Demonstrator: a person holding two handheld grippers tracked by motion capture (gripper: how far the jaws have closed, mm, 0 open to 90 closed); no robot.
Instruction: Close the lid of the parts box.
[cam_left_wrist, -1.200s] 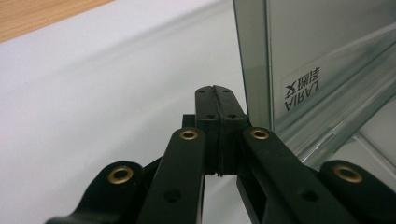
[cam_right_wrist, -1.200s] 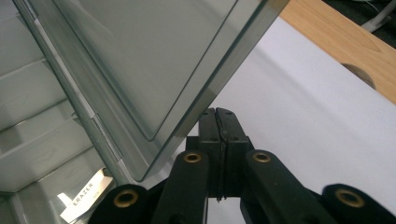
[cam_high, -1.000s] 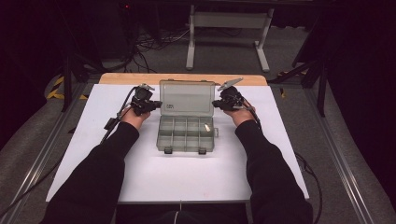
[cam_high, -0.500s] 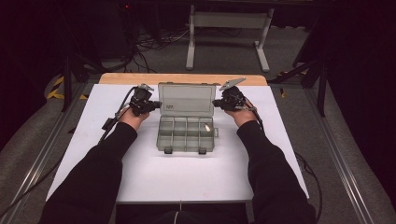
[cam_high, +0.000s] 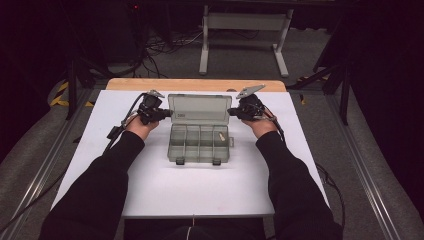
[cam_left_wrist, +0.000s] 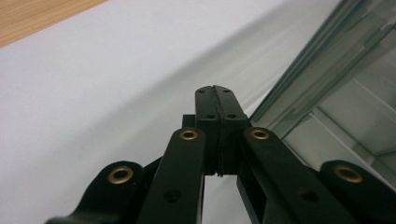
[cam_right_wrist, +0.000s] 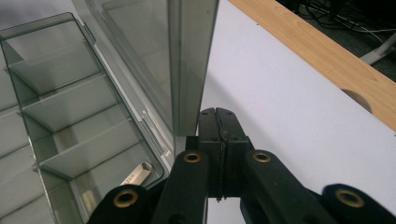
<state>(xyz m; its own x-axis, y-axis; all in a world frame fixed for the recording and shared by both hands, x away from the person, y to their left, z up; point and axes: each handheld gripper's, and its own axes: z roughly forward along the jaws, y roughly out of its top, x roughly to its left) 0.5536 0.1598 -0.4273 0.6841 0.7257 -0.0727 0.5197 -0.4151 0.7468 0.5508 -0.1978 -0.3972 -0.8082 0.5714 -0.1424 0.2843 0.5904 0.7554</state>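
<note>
A clear grey compartment box (cam_high: 199, 150) lies in the middle of the white table, its lid (cam_high: 199, 108) standing upright at the back. A small metal USB stick (cam_high: 220, 136) lies in a right-hand compartment, and it appears as the USB stick (cam_right_wrist: 135, 175) in the right gripper view. My left gripper (cam_high: 165, 115) is shut and empty beside the lid's left edge (cam_left_wrist: 322, 70); its tips (cam_left_wrist: 215, 91) meet. My right gripper (cam_high: 231, 112) is shut and empty by the lid's right edge (cam_right_wrist: 191, 56), tips (cam_right_wrist: 220, 114) together. Whether either touches the lid I cannot tell.
The white tabletop (cam_high: 200, 185) ends at a wooden strip (cam_high: 195, 84) along its far edge. Behind it, on the floor, stand a metal frame (cam_high: 240, 30) and cables. Both forearms in black sleeves rest left and right of the box.
</note>
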